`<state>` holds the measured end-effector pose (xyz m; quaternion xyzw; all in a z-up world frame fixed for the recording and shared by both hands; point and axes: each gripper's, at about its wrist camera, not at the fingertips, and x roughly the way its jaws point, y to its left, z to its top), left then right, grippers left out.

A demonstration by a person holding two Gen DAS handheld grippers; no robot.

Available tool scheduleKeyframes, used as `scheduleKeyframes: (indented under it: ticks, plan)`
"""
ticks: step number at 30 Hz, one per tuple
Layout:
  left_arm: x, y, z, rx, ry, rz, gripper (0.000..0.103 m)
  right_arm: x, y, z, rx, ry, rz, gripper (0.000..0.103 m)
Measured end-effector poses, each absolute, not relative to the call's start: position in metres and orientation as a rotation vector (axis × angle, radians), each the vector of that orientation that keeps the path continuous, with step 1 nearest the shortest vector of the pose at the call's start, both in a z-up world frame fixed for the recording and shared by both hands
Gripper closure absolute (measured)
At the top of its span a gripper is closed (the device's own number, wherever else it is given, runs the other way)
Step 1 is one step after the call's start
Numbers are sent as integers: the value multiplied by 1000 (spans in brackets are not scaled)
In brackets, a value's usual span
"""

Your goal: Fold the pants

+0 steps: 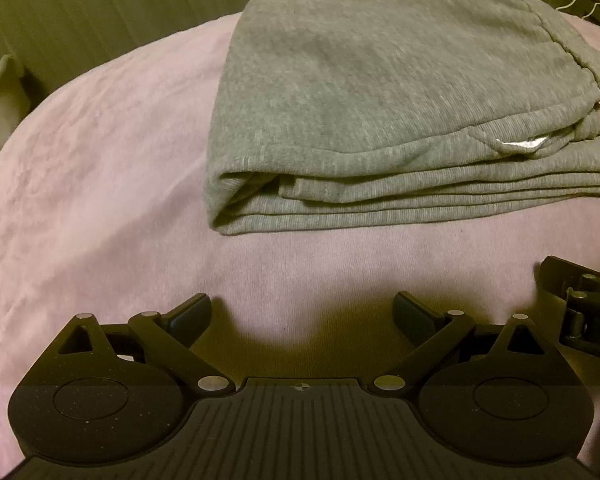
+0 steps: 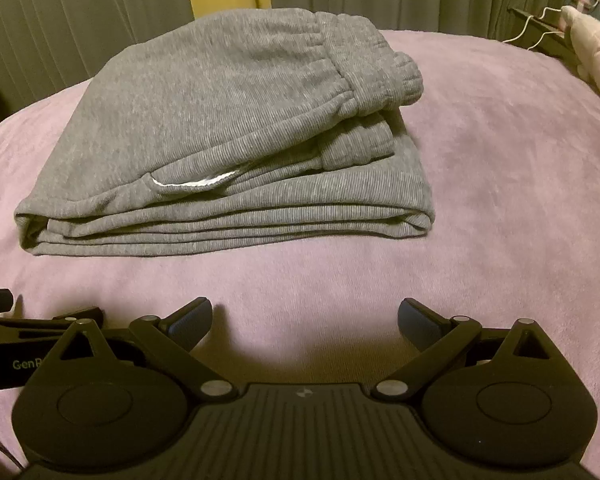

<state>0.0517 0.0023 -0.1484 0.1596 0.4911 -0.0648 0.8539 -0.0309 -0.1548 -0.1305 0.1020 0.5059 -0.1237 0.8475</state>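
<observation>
Ahead, folded pants [image 2: 220, 136] lie beyond hand-held gripper [image 2: 305, 322].

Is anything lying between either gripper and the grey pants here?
Nothing visible. The left gripper and right gripper are both open and empty, and only bare pink blanket lies between them and the folded grey pants.

A grey ribbed-knit pair of pants [image 2: 220, 136] lies folded in stacked layers on a bed with a pink plush cover [image 2: 500, 200], its elastic waistband on top. The right black hand-held gripper [image 2: 305, 318] hovers in front, jaws spread wide and empty. The left black hand-held gripper [image 2: 40, 320] shows just beside it.
</observation>
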Motion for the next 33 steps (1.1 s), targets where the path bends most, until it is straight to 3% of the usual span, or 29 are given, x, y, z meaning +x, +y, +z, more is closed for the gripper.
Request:
scheduleKeyframes:
  ticks: [33]
  plan:
    - [53,4,-150,342,1031,-141,1,-30,-155,-132,223,1082,-265,4]
